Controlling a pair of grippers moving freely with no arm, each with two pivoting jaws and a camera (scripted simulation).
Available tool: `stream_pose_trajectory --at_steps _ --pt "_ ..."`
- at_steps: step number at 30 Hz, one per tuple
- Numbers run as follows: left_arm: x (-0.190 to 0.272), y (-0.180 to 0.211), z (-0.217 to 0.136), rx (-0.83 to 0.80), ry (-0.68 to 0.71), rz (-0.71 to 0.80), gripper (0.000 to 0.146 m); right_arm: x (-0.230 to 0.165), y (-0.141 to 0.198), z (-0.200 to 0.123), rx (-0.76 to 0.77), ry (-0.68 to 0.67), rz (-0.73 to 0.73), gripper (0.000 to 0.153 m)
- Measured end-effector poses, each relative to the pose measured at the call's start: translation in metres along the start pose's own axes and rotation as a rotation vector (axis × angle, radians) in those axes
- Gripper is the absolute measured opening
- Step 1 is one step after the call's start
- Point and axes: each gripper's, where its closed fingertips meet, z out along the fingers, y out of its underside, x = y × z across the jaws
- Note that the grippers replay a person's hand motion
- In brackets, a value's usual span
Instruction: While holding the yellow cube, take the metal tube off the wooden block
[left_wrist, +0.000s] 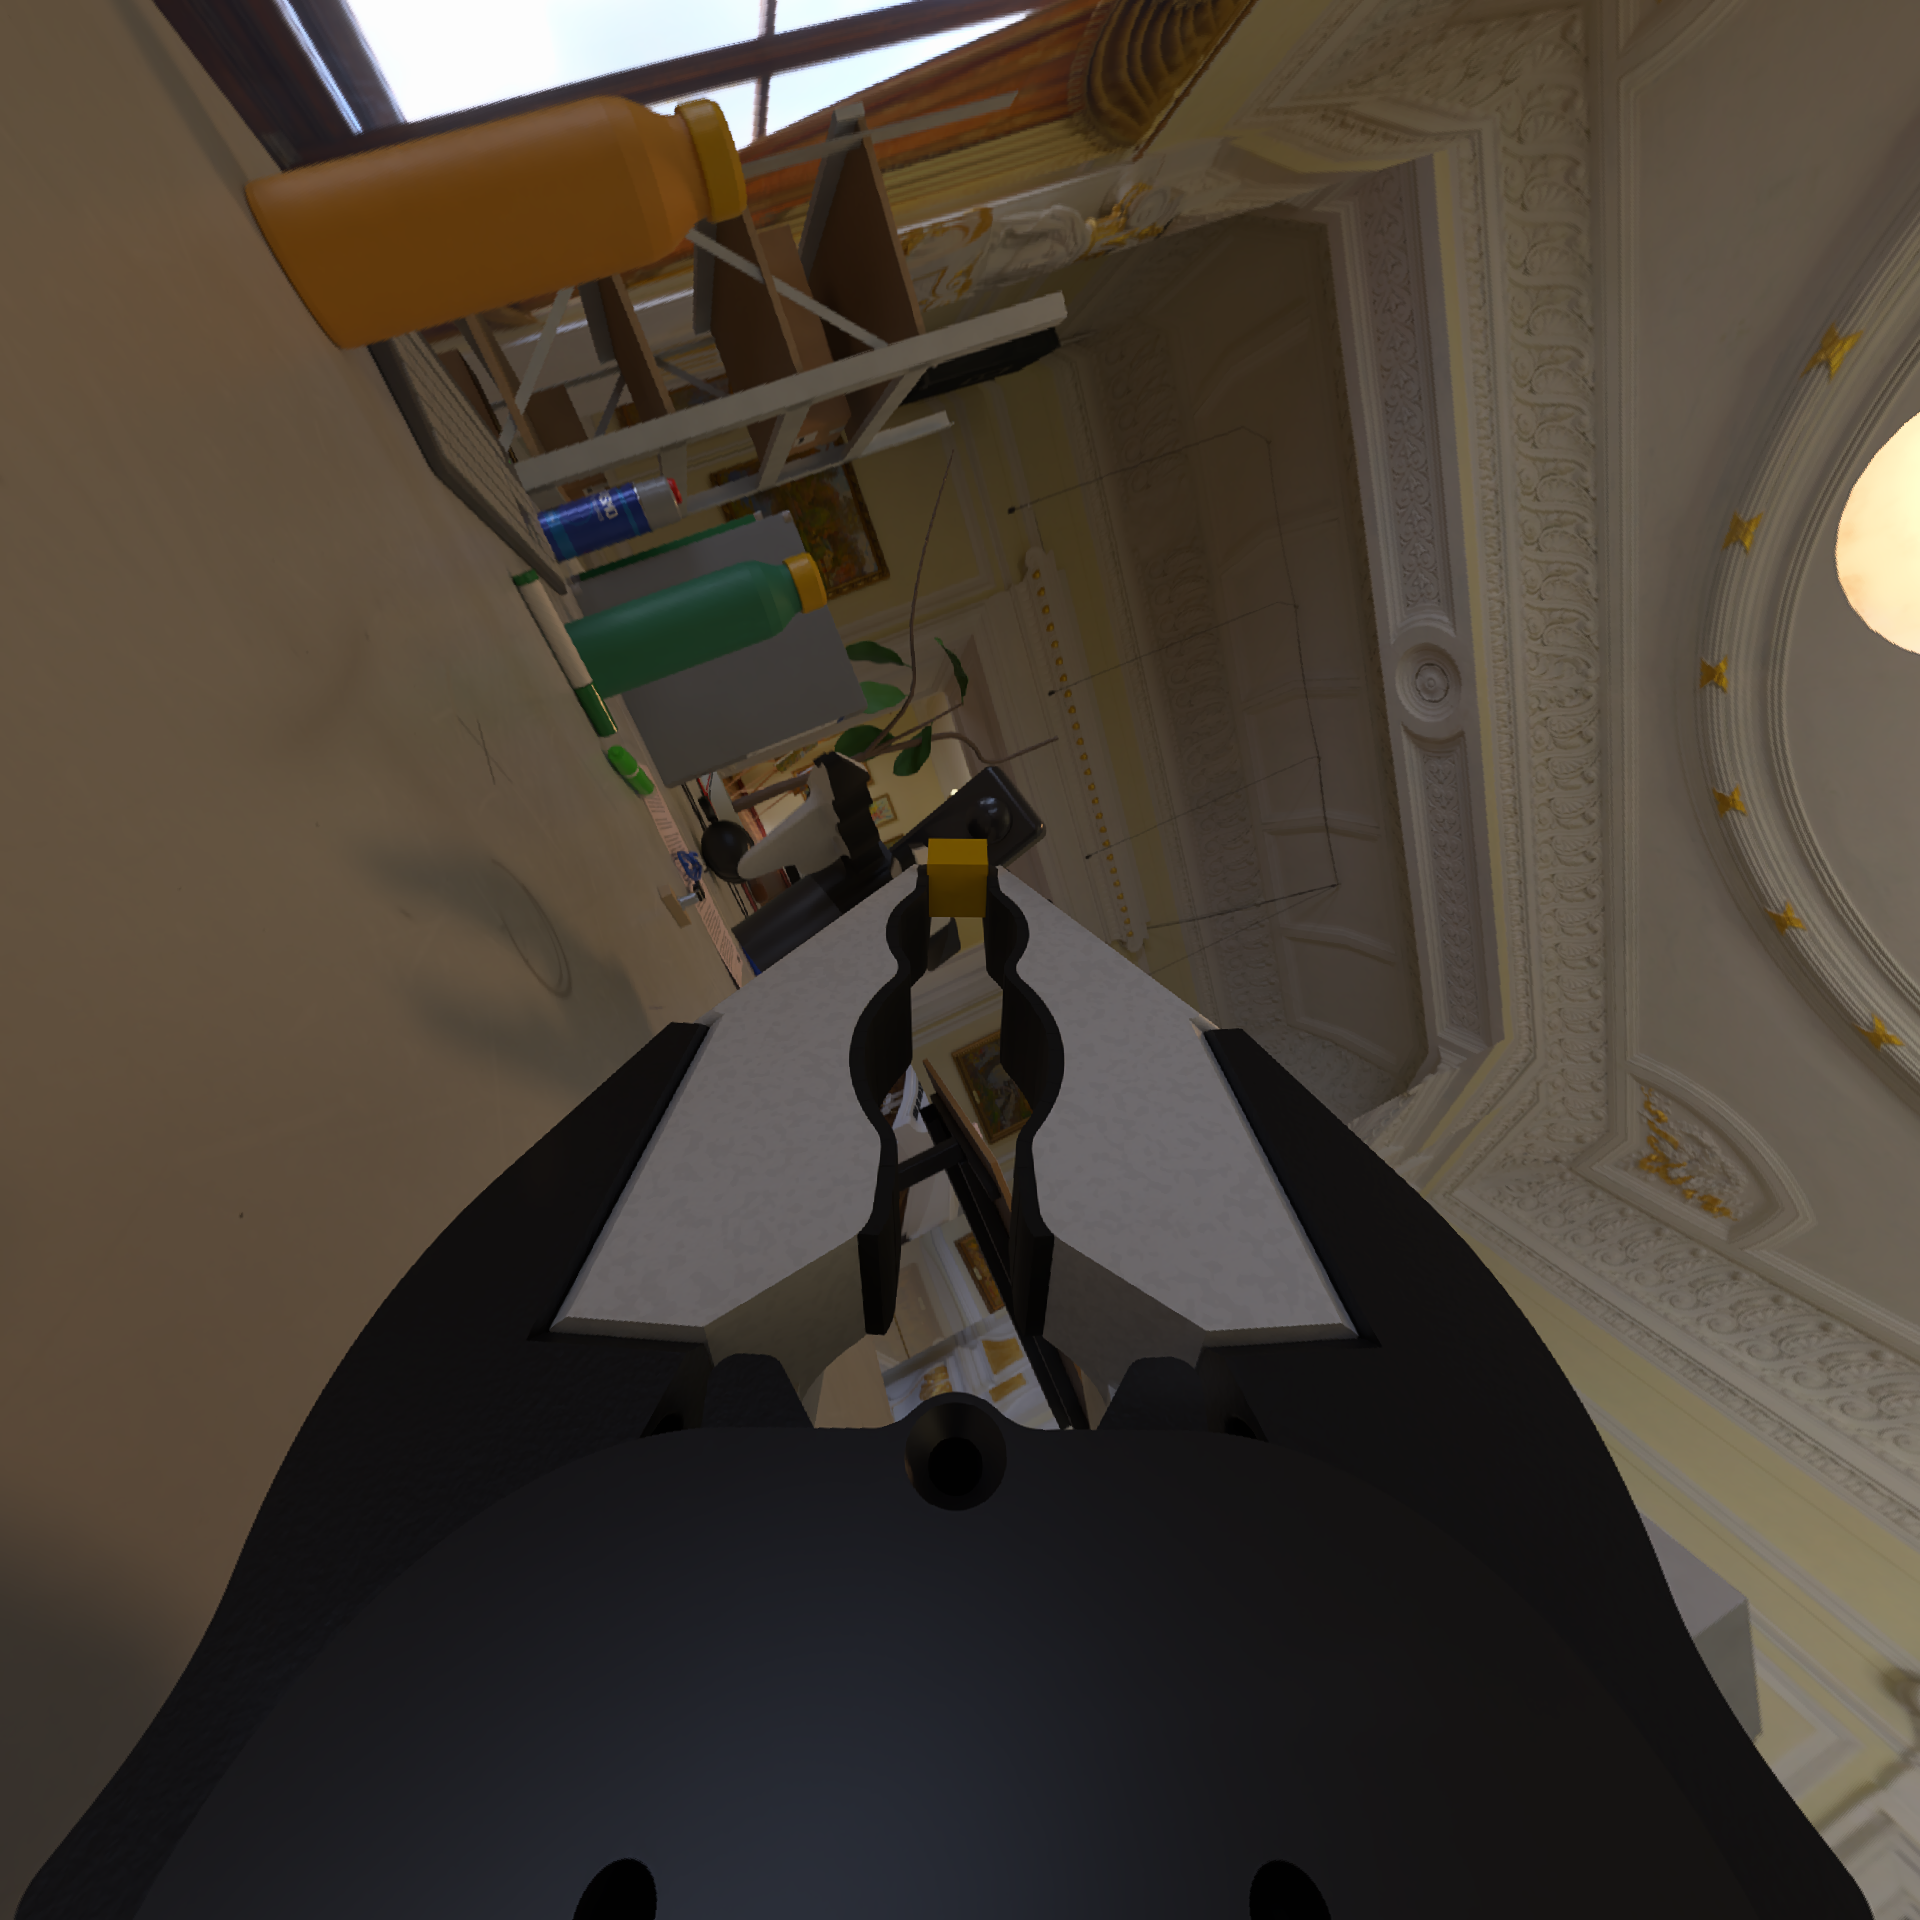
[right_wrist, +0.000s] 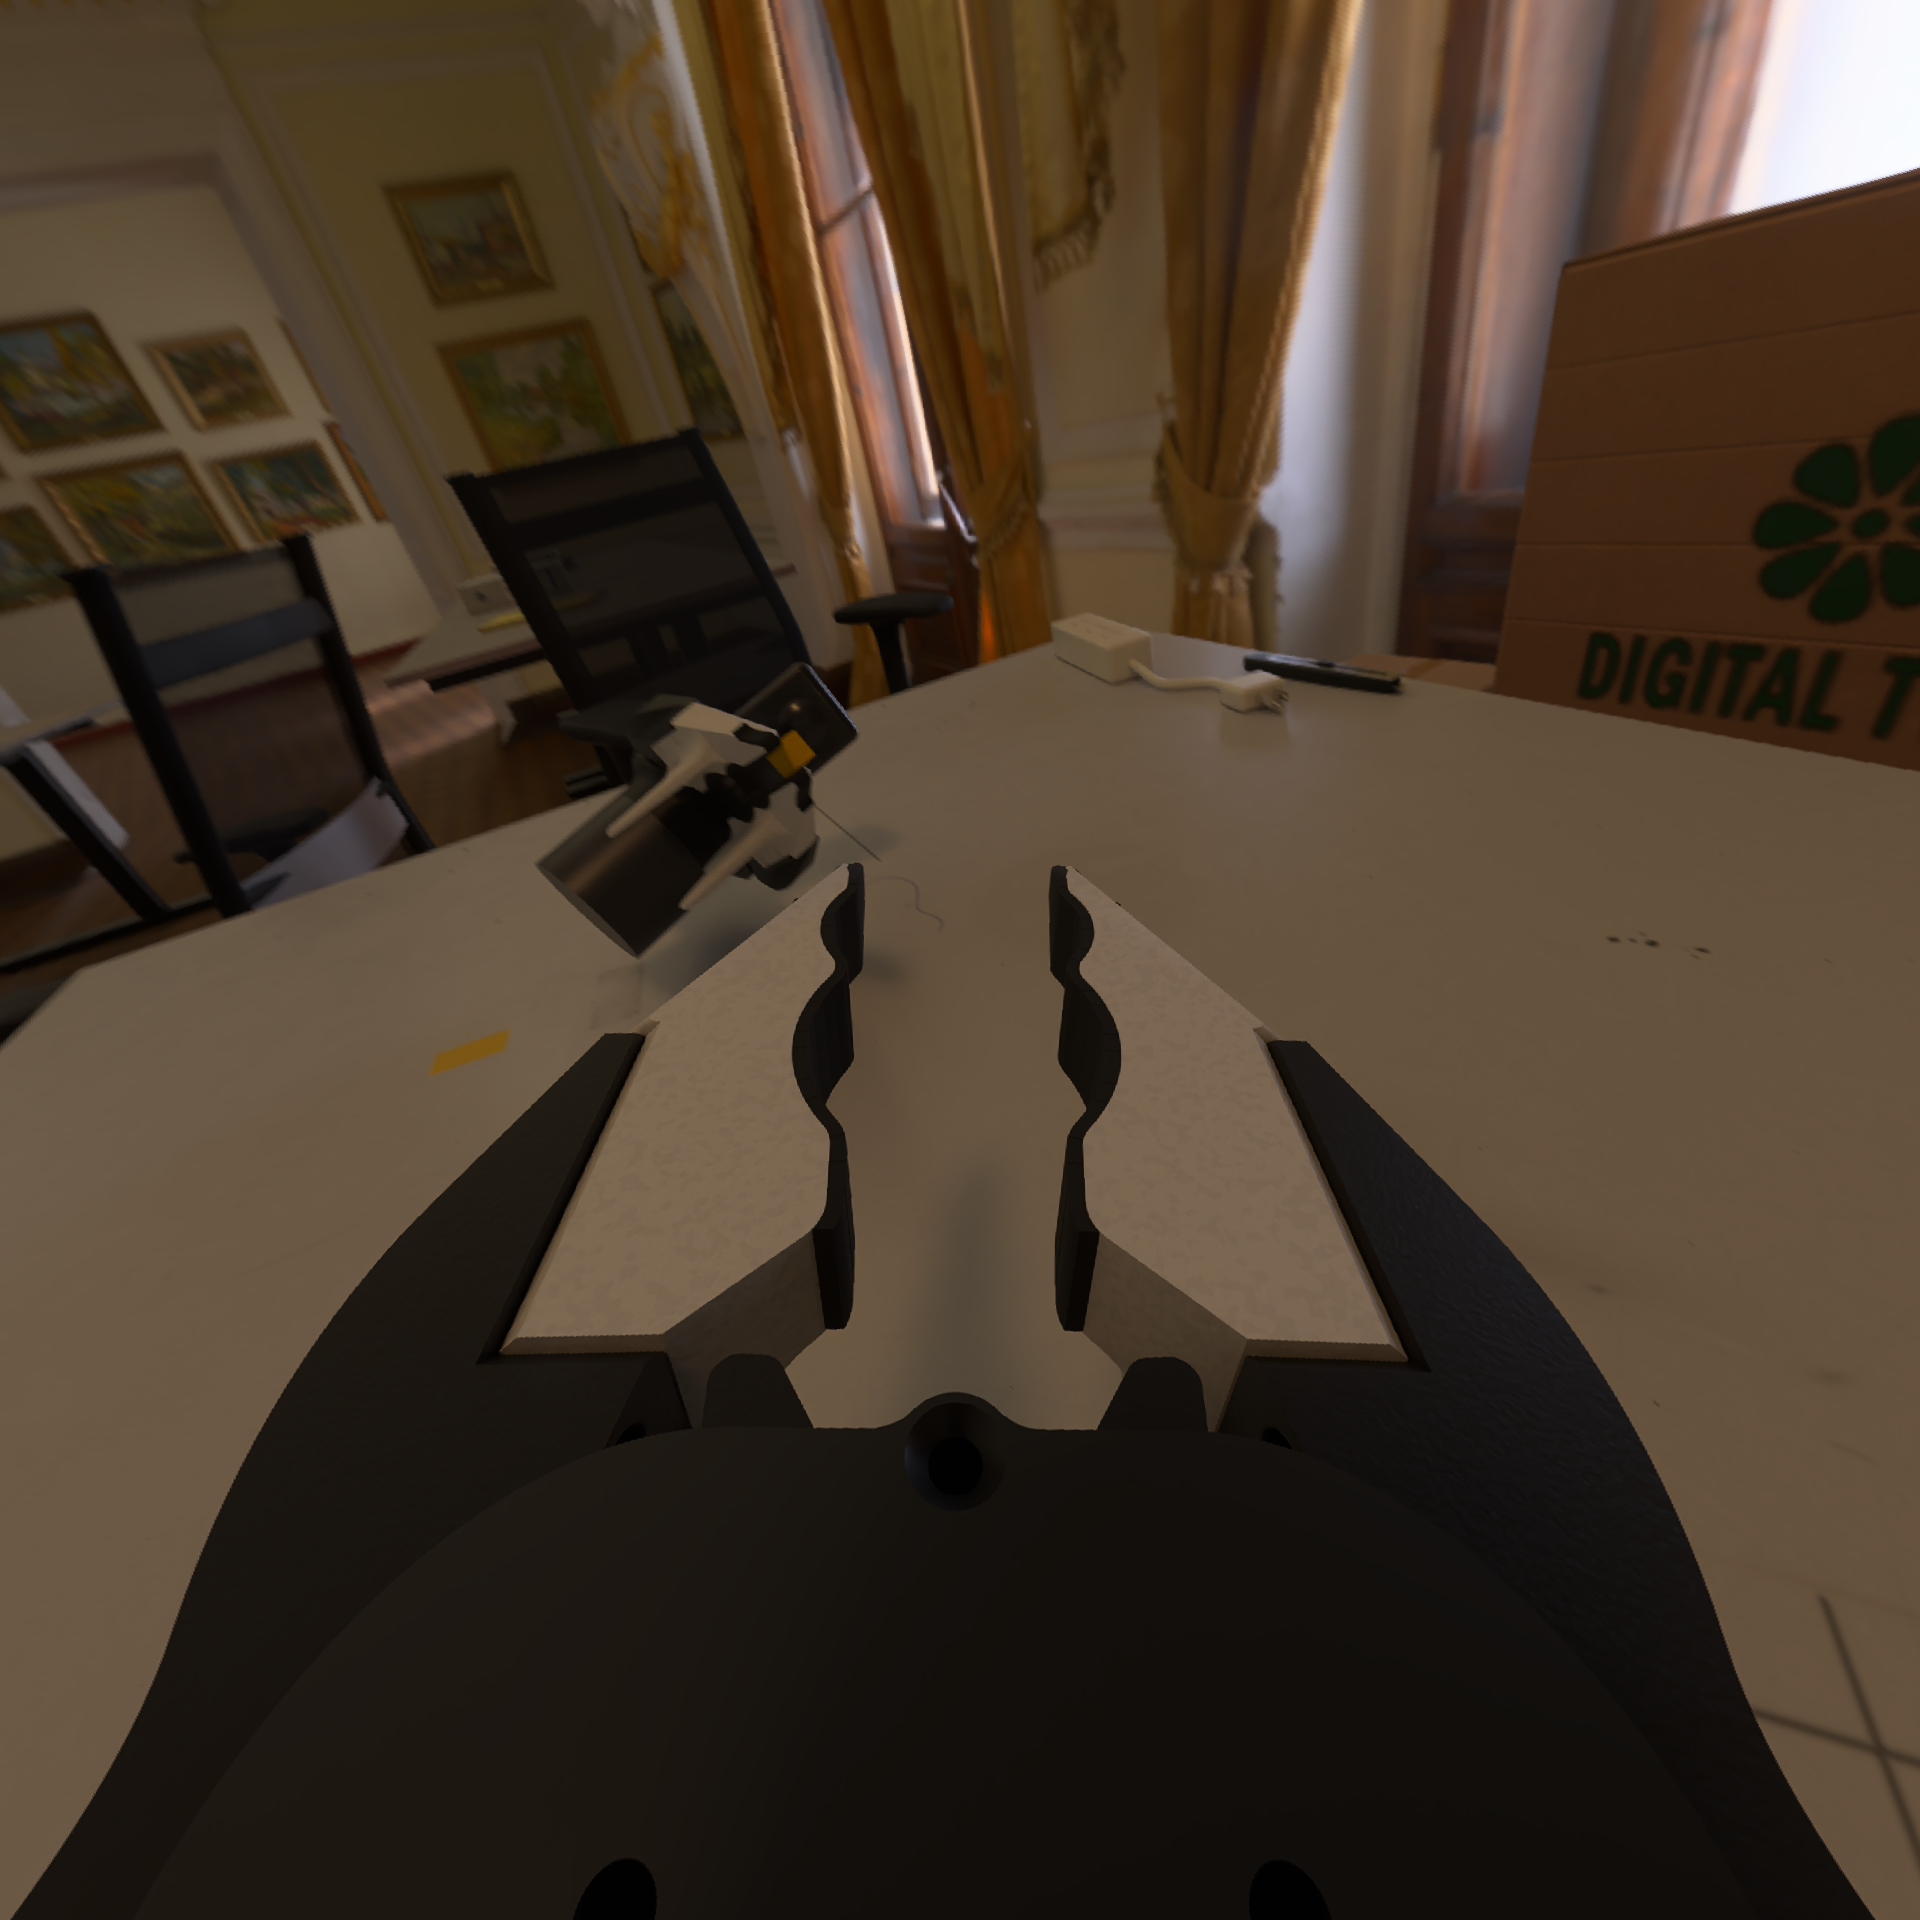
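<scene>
My left gripper (left_wrist: 956, 902) is shut on a small yellow cube (left_wrist: 956, 871) at its fingertips and holds it off the table, rolled on its side. The right wrist view shows it hovering over the table's far left part (right_wrist: 707, 821) with the cube (right_wrist: 795, 750) in its tips. My right gripper (right_wrist: 956, 883) is open and empty, low over the grey table (right_wrist: 1351, 987). It shows small beyond the cube in the left wrist view (left_wrist: 821, 831). I see no metal tube or wooden block in either view.
A cardboard box (right_wrist: 1714, 499) stands at the right. A white power strip (right_wrist: 1101, 644) and a black stick (right_wrist: 1320, 673) lie at the far edge. An orange bottle (left_wrist: 488, 208), a green bottle (left_wrist: 686, 623), a blue can (left_wrist: 603, 514) and a rack (left_wrist: 790, 343) stand along the table.
</scene>
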Motion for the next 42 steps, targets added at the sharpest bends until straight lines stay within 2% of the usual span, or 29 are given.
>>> stream_pose_trajectory --at_steps 3,6,8,16,27,33,38,40,42 --pt "-0.006 0.004 -0.004 -0.024 -0.011 -0.044 0.009 0.003 0.009 0.004 -0.054 0.018 -0.014 0.034" --pt "-0.009 0.009 -0.005 -0.063 -0.060 0.032 0.009 0.003 0.016 0.007 -0.092 0.027 -0.049 0.034" --pt "-0.004 0.014 -0.003 -0.099 -0.029 0.069 0.009 0.005 0.020 0.008 -0.118 0.055 -0.092 0.034" --pt "-0.011 0.014 -0.004 -0.138 -0.032 0.043 0.009 0.019 0.028 0.008 -0.174 0.149 -0.189 0.034" --pt "-0.019 0.014 -0.002 -0.164 -0.046 0.030 0.009 0.027 0.033 0.007 -0.175 0.118 -0.069 0.029" --pt "-0.021 0.014 -0.002 -0.163 -0.054 0.032 0.009 0.027 0.024 0.003 -0.128 0.112 -0.060 0.027" --pt "-0.023 0.018 -0.001 -0.181 -0.070 0.041 0.009 0.024 0.000 -0.022 -0.019 0.105 0.010 0.023" --pt "-0.023 0.017 -0.002 -0.174 -0.074 0.038 0.009 0.028 0.001 -0.047 -0.081 0.136 0.020 0.022" --pt "-0.021 0.017 -0.002 -0.171 -0.069 0.042 0.009 0.032 0.004 -0.084 -0.167 0.193 -0.004 0.019"
